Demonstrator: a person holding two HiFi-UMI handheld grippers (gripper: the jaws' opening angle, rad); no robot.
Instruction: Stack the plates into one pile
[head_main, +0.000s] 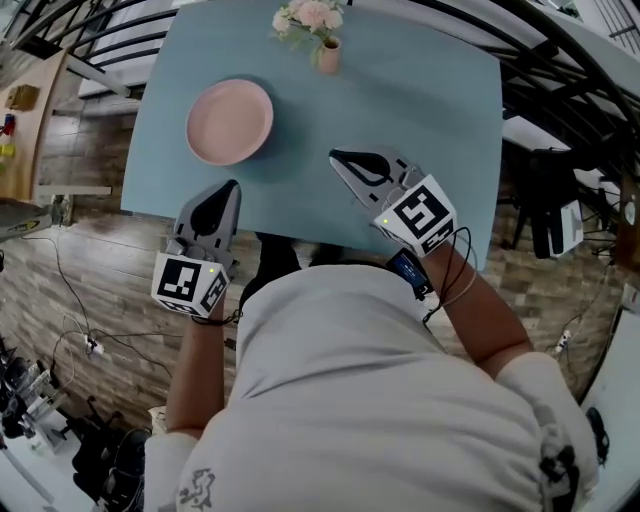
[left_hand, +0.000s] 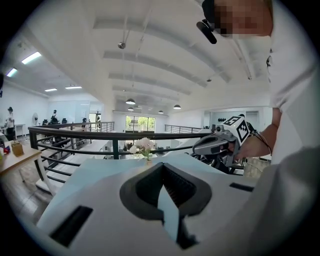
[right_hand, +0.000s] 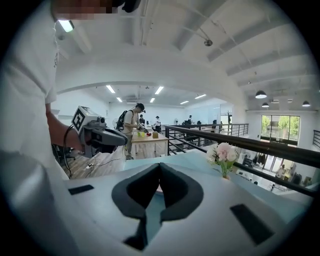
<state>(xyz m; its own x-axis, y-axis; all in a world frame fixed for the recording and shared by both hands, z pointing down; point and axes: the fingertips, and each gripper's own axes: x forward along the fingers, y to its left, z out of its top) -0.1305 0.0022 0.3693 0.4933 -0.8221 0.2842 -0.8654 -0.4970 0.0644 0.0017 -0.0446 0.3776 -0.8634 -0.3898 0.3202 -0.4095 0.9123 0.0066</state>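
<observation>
A pink plate pile (head_main: 229, 121) sits on the blue table (head_main: 420, 120), at its near left; how many plates lie in it I cannot tell. My left gripper (head_main: 232, 186) hovers off the table's near edge, just short of the pile, jaws together and nothing in them. My right gripper (head_main: 336, 156) hangs over the table to the right of the pile, shut and empty. In the left gripper view its own jaws (left_hand: 162, 165) meet at the tips, and the right gripper (left_hand: 215, 145) shows beyond. In the right gripper view the jaws (right_hand: 159, 165) are closed.
A small vase of pink flowers (head_main: 328, 52) stands at the table's far edge. A black railing (right_hand: 240, 142) runs behind the table. Cables lie on the wooden floor (head_main: 70, 300) at the left. People stand at a wooden bench (right_hand: 147, 140) far off.
</observation>
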